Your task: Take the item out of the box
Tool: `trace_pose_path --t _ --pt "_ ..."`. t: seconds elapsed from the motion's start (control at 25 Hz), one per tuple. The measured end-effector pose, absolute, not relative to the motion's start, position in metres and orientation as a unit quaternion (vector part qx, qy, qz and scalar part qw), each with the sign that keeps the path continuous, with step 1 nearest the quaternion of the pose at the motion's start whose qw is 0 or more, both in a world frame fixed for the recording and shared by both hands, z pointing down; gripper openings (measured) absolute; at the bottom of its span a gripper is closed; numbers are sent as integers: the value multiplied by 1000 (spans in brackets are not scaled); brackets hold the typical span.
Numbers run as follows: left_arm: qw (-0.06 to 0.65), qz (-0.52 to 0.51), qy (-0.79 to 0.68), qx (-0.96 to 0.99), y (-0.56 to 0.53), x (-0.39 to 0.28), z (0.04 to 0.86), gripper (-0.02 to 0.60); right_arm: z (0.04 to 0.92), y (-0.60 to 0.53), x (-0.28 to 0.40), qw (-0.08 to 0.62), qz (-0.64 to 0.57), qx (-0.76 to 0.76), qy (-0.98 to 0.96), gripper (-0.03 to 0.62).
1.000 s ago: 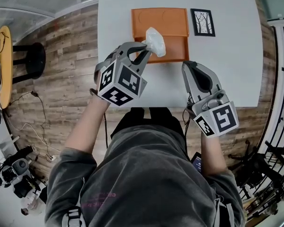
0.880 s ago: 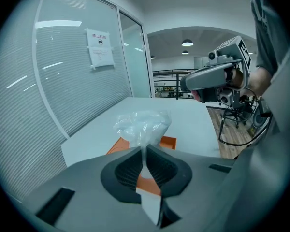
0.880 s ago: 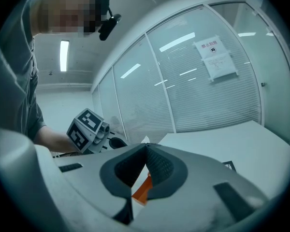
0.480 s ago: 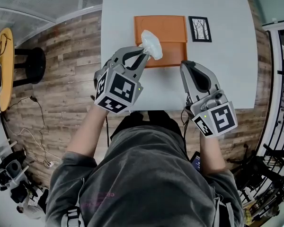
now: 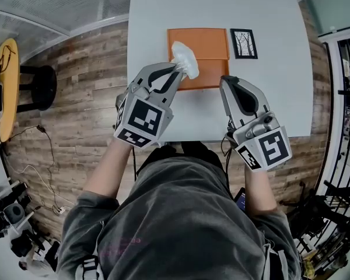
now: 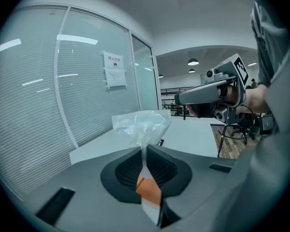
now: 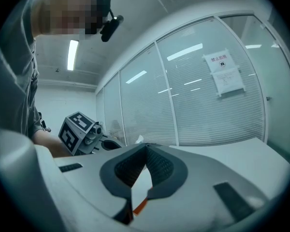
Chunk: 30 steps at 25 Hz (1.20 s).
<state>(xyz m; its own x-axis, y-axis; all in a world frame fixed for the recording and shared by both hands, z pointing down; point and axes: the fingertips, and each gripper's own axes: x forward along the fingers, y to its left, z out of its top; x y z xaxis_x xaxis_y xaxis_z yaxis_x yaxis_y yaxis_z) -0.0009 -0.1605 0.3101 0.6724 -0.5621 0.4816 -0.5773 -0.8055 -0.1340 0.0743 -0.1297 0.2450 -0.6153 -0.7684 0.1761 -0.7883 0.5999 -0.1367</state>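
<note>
While left gripper (image 5: 176, 69) hangs over near edge of orange box (image 5: 207, 42), fingers nearly together, pinching neck of clear plastic bag (image 5: 185, 59). Thin film, so narrow pinch is enough. Bag bunches up past fingertips, looks lifted clear of box. Judgement: item is out, set-down on white surface (image 5: 274, 98) comes next. Right gripper (image 5: 224, 81) just off box's near right corner, fingers closed on nothing; likely on standby to steady box. Small framed picture (image 5: 244, 43) beside box. Risk: slippery film sliding from pinch.
</note>
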Motion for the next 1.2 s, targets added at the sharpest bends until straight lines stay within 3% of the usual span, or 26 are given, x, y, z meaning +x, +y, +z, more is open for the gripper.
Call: trace_pose_path --t 1.2 --pt "-7 152 -350 924 -144 -33 243 31 194 -109 33 44 50 421 -904 1"
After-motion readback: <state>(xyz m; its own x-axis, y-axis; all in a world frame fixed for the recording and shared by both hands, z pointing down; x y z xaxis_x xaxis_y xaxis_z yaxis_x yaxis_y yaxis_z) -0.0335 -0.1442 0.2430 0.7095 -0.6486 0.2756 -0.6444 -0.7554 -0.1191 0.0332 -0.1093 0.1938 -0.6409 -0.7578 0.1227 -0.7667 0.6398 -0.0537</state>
